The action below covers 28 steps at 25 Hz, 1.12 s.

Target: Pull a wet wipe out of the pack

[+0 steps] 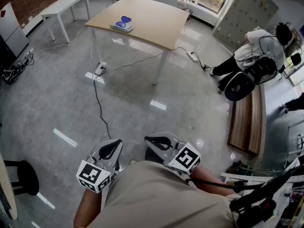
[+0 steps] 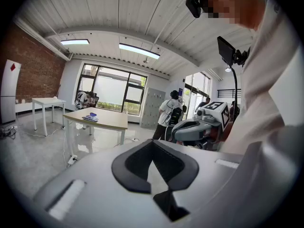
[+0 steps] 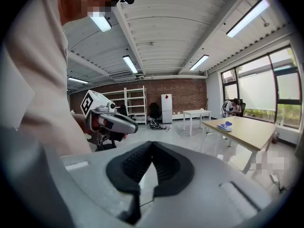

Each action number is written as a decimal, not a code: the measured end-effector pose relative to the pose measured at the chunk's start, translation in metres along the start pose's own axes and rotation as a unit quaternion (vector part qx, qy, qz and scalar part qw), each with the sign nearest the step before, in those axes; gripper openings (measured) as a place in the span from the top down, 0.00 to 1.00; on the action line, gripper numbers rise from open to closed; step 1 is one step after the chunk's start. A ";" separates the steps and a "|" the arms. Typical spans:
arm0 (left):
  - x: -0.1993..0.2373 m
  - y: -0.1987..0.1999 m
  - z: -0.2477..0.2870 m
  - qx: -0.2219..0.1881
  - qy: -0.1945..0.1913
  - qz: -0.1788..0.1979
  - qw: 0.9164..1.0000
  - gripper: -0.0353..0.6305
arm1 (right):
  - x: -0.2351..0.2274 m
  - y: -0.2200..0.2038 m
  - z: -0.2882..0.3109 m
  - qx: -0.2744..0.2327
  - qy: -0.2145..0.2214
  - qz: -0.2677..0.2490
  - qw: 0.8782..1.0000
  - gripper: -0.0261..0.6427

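Presently, no part of the task shows as done. The wet wipe pack [image 1: 122, 24] lies on the wooden table [image 1: 161, 30], towards the near left corner of the tabletop and just inside its edge. It has a blue lid on top, and at this range I cannot tell whether that lid is up or whether any wipe protrudes.

The operator stands on the open floor, well apart from the table, with both tools held close against the body. The left gripper [image 1: 114, 145] has its jaws closed tip to tip, with nothing between them. The right gripper [image 1: 154, 140] is likewise closed and empty. Both point roughly towards the table.

In my judgement everything is outstanding: the approach to the table, steadying the pack, opening the lid if it is down, pinching a wipe and drawing it out.
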<state>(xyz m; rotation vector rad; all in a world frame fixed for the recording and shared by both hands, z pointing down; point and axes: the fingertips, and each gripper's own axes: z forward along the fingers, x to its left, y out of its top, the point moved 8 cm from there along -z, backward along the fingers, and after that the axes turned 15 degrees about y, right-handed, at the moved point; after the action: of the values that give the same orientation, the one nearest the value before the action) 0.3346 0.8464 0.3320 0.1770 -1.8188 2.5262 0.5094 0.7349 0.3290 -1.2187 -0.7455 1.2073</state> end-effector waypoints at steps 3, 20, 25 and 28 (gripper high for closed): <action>0.013 0.008 0.044 -0.008 -0.015 0.001 1.000 0.94 | -0.042 0.000 -0.007 0.005 -0.017 0.001 1.000 0.96; 0.076 0.110 0.292 0.003 0.025 0.008 1.000 0.94 | -0.331 0.036 -0.018 -0.018 0.045 -0.004 0.999 0.95; 0.092 0.132 0.360 0.001 0.038 -0.003 0.999 0.94 | -0.402 0.031 -0.024 -0.014 0.039 -0.001 0.999 0.95; 0.105 0.138 0.386 0.005 0.033 -0.009 0.999 0.94 | -0.429 0.032 -0.019 -0.014 0.034 0.005 0.999 0.95</action>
<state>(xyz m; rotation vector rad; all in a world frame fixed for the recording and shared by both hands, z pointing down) 0.2482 0.4320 0.3334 0.1070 -1.7723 2.4989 0.4090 0.3176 0.3641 -1.2817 -0.7097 1.1606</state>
